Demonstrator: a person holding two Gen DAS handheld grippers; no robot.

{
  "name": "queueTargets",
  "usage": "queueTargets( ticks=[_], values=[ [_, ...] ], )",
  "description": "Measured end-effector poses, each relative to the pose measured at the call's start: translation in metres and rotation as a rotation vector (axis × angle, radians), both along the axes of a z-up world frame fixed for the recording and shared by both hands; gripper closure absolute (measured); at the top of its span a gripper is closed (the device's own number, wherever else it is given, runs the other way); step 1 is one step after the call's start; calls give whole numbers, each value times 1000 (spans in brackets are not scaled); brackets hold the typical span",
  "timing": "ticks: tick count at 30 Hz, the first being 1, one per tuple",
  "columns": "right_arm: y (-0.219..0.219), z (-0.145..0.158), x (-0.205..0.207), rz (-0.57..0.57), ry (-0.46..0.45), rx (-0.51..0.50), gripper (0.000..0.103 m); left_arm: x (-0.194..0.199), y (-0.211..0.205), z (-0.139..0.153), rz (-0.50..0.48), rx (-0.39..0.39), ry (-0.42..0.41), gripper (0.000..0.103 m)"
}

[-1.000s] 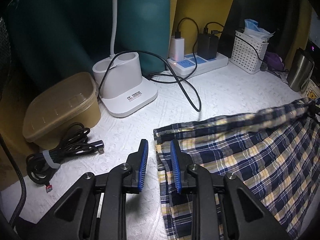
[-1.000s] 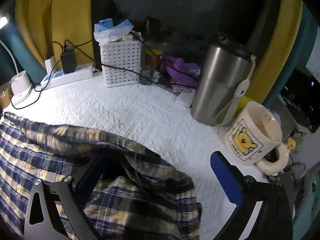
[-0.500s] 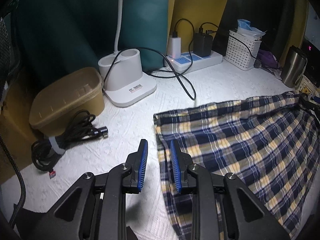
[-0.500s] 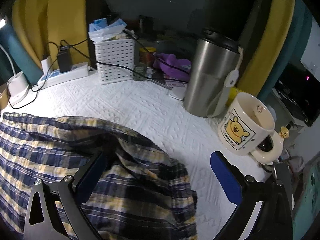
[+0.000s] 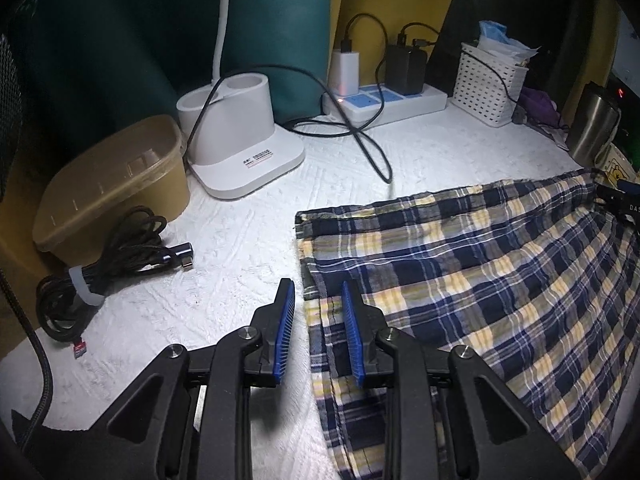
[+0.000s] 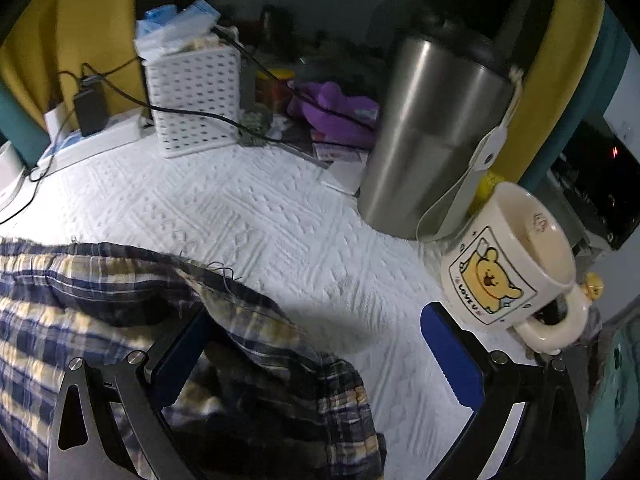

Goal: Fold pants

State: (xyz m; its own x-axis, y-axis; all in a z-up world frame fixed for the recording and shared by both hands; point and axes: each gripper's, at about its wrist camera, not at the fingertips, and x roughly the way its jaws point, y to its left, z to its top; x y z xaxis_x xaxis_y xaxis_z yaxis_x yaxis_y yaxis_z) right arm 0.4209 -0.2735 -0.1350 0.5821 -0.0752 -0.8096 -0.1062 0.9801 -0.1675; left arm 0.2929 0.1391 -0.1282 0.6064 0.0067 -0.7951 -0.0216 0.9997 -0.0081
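Pants (image 5: 460, 280) are now lying flatter on the cloth (image 5: 240, 260), far edge no longer lifted. L gripper (image 5: 318, 320) is hovering narrow, w/ nothing pinched; R gripper (image 6: 316, 344) is gaping wide over the corner, so refold is coming.

The left wrist view looks steeply down along its fingers from close above the white cloth (image 5: 240, 248), facing the back wall. The plaid pants (image 5: 480, 280) fill its lower right. The right wrist view, also close and tilted down, has the pants (image 6: 60, 320) at lower left. Both share the white basket (image 5: 488, 76) (image 6: 196, 100) and the steel tumbler (image 5: 592, 120) (image 6: 432, 140).
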Motion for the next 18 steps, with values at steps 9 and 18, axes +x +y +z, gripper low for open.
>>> queueTargets(
  ticks=[9,18],
  values=[
    [-10,11,-9,-26,-48,15,0,-3,8,-1,25,-14,7,78],
    [-25,23,-45,-58,-58,17,0,-43,6,19,20,-46,-36,71]
  ],
)
